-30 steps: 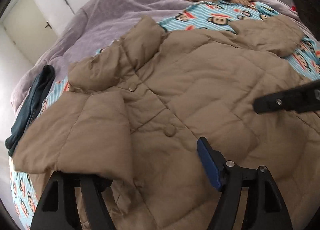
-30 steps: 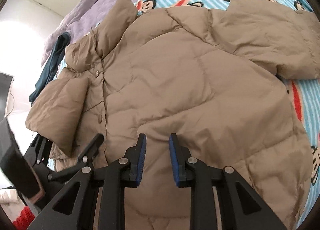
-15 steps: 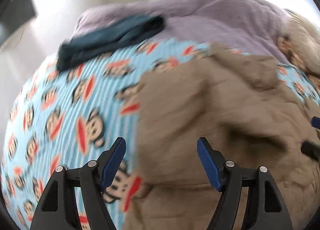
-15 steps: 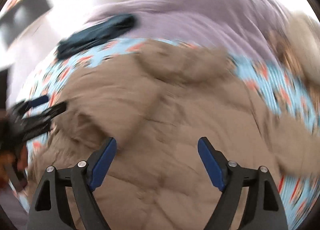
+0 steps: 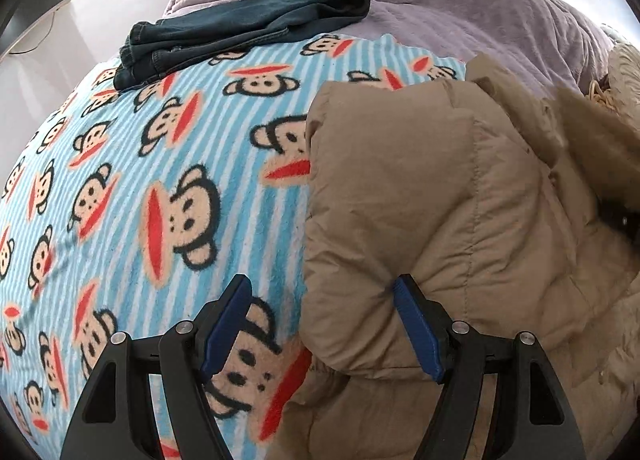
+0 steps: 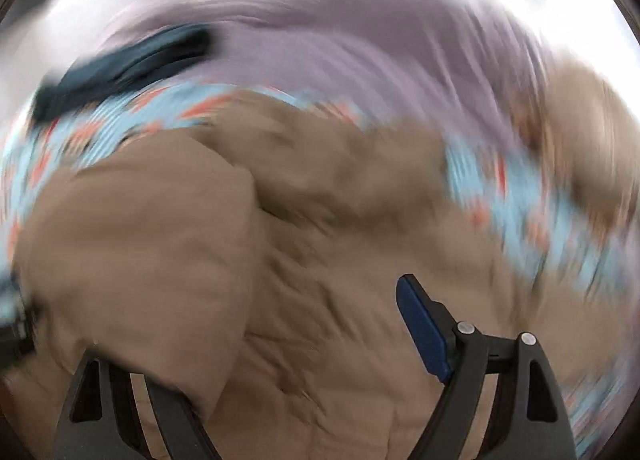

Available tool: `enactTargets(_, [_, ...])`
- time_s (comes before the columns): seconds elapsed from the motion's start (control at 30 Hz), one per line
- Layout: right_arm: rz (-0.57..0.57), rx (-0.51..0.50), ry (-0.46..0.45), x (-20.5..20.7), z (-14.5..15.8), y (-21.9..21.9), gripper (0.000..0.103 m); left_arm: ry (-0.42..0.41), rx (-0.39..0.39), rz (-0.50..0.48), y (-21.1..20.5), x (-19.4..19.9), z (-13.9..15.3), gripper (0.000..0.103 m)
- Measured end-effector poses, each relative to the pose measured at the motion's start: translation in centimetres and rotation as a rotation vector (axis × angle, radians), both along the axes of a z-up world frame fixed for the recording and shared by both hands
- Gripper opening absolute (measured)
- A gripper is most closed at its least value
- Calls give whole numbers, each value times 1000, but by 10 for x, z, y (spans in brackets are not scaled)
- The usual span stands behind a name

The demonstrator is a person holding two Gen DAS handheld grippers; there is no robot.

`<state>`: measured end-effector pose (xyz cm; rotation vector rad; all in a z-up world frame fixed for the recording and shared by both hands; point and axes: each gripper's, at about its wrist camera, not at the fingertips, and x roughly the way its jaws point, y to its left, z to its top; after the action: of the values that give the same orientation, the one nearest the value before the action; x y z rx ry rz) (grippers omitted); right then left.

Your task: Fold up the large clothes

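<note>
The left gripper (image 5: pixel 320 324) has its jaws wide, nothing pinched; its right pad rests against a puffy fold of the jacket (image 5: pixel 460 200) while the left pad hangs over the blanket (image 5: pixel 168 164) just beside the jacket's edge. The right gripper (image 6: pixel 280 340) also stands wide over the jacket's middle, its left finger hidden under a bulge of cloth, gripping nothing as far as the blurred view shows. The step seems to be reaching for new holds between folds. The next move calls for closing on the edge beside the left gripper and carrying it across. The jacket is tan, quilted and thick, lying bunched on the blanket, with one side already doubled over. Beyond the jacket lie dark jeans (image 5: pixel 240 28) and a purple cover (image 5: pixel 460 8)
</note>
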<state>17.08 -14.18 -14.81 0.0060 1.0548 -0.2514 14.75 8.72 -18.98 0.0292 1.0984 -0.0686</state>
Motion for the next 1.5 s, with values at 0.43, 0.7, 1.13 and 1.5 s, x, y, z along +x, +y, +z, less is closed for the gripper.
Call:
enactTargets(0.43, [-293, 653, 29, -37, -43, -97, 16, -72, 151, -18, -10, 59, 9, 75])
enactTargets(0.7, [-242, 553, 46, -20, -60, -91, 16, -35, 160, 7, -10, 68, -14, 87])
enactTargets(1.13, [-238, 100, 145, -69, -19, -108, 37, -57, 136, 19, -12, 39, 43, 87])
enactTargets(1.5, [-328, 419, 92, -149, 3, -153, 66, 58, 21, -134, -107, -30, 56, 87])
